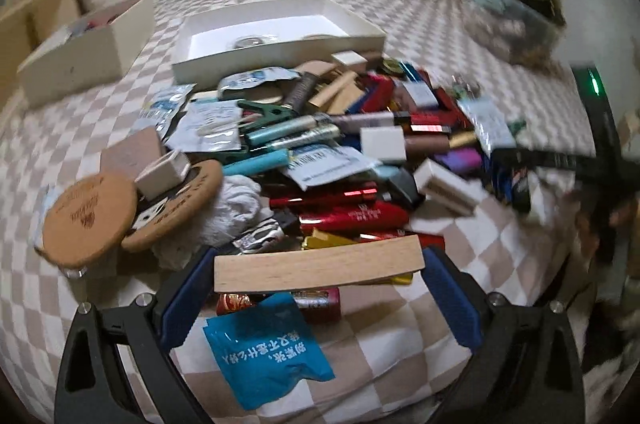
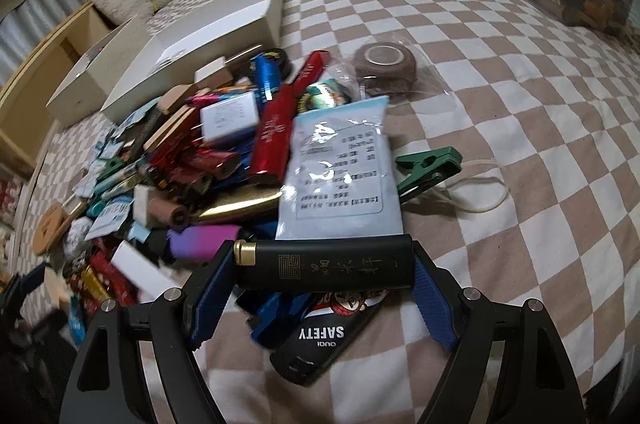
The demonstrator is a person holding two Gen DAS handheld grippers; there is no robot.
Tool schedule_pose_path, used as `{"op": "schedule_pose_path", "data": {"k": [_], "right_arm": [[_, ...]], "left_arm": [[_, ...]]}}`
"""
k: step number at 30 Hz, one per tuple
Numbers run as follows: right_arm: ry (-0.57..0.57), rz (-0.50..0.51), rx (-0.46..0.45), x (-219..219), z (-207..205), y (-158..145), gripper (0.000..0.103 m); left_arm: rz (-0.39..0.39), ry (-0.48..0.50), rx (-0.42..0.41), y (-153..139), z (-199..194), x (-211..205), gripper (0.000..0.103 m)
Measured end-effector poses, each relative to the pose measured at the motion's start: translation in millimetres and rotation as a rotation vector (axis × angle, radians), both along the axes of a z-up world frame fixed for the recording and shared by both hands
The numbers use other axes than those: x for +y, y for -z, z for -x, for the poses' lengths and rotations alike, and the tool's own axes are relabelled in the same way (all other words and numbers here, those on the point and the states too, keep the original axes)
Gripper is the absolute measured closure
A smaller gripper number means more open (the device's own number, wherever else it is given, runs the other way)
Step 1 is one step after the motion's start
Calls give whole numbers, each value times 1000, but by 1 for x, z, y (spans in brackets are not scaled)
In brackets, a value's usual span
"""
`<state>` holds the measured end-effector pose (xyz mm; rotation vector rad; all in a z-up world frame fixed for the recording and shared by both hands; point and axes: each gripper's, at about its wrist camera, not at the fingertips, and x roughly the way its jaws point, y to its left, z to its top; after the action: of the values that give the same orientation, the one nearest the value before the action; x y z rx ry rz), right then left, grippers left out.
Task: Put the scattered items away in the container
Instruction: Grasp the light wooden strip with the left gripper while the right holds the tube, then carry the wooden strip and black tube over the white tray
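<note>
"SAFETY" marks black tube (image 2: 320, 344); blue packet's (image 1: 268, 348) script seems Chinese.

In the left wrist view the pile of small items (image 1: 320, 151) fills the frame's centre on the bedspread (image 1: 460, 23), with the open tray (image 1: 280, 39) just behind it and a second box (image 1: 88, 51) at upper left. Two round coasters (image 1: 92, 220) lie at the pile's left edge — one overlapping the other. In the right wrist view a tape roll (image 2: 386, 67) sits right of the pile, a clip (image 2: 430, 163) below it.
</note>
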<state>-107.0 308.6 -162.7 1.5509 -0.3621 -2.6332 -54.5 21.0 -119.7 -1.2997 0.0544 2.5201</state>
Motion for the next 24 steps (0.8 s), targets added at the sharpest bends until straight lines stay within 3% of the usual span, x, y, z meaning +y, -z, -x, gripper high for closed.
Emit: {"op": "schedule_pose_path", "data": {"k": [2, 13, 24], "right_arm": [[-27, -14, 5, -6, -4, -3, 21], [-160, -83, 57, -47, -19, -25, 21], [-230, -97, 93, -76, -21, -39, 21]], "left_arm": [[-49, -40, -14, 0, 1, -9, 2], [-153, -158, 1, -6, 0, -34, 2], [-127, -190, 13, -9, 6, -33, 2]]}}
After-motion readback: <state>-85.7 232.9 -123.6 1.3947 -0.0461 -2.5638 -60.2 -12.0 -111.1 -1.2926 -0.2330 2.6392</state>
